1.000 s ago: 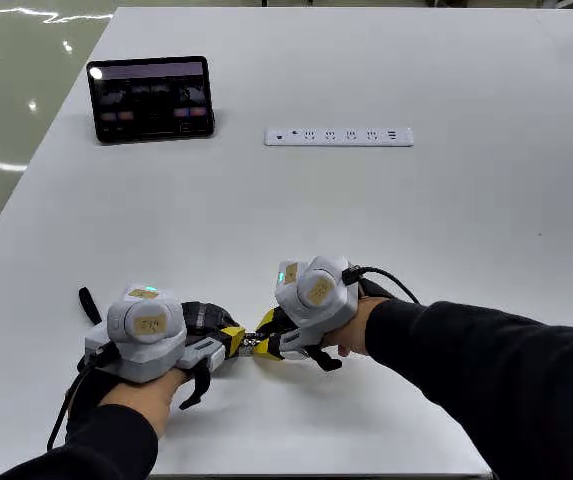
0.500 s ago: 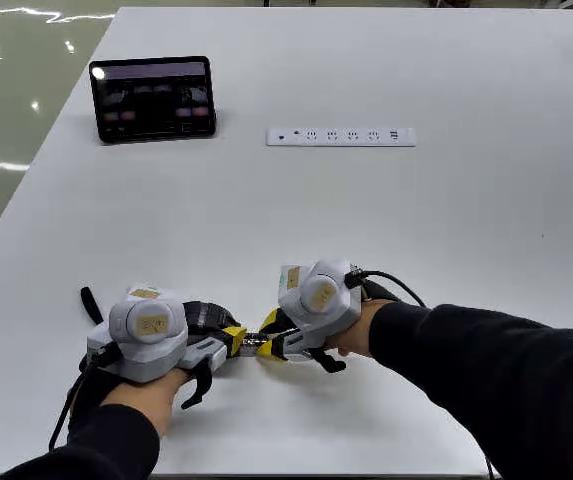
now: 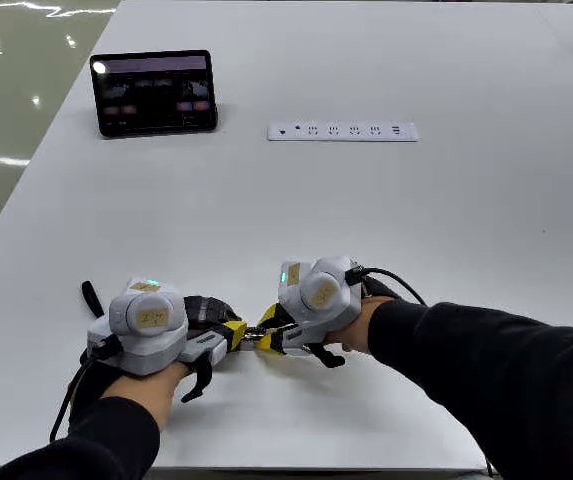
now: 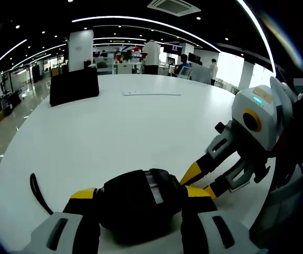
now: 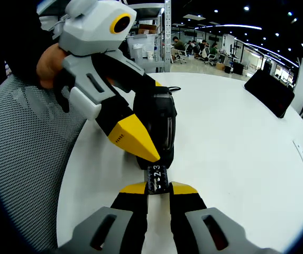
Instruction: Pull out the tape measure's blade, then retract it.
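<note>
While our left gripper clamped the tape measure, our right gripper pinched its short exposed blade tight.

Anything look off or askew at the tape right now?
Nothing stands out. The left hand-held gripper grips the tape measure, the right hand-held gripper pinches its blade, and the short exposed length runs straight, with no kink visible.
</note>
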Available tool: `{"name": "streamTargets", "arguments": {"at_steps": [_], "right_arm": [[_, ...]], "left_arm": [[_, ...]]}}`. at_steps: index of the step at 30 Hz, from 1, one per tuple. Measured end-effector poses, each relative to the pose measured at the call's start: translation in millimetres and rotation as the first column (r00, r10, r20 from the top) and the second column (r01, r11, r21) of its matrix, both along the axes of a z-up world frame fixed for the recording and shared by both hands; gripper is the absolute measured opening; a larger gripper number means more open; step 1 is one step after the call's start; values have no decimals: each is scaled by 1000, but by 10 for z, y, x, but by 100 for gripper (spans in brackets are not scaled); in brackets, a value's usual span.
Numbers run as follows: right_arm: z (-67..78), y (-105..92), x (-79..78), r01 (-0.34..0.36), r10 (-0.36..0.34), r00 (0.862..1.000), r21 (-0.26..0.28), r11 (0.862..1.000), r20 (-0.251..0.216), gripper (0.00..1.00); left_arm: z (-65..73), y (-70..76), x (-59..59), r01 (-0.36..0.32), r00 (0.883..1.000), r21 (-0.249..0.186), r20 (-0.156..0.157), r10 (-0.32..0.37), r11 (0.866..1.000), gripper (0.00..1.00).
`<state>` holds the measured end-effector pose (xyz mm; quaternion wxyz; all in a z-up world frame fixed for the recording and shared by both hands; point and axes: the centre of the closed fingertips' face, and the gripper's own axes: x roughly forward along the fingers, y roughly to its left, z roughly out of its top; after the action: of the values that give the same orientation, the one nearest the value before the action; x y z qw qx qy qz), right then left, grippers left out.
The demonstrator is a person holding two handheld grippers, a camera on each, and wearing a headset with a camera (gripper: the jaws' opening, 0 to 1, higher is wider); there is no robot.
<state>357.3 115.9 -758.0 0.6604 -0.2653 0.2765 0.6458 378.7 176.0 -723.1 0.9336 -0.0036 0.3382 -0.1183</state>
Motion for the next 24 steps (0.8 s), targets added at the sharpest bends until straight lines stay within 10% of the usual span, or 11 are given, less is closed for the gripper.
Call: {"name": "streamTargets", "arguments": {"at_steps": [24], "right_arm": [[-1, 111, -10, -6, 6, 1000, 17, 1000, -6, 11]], "left_arm": [[-5, 3, -1, -1, 1000, -4, -1, 1, 1000, 58]]}}
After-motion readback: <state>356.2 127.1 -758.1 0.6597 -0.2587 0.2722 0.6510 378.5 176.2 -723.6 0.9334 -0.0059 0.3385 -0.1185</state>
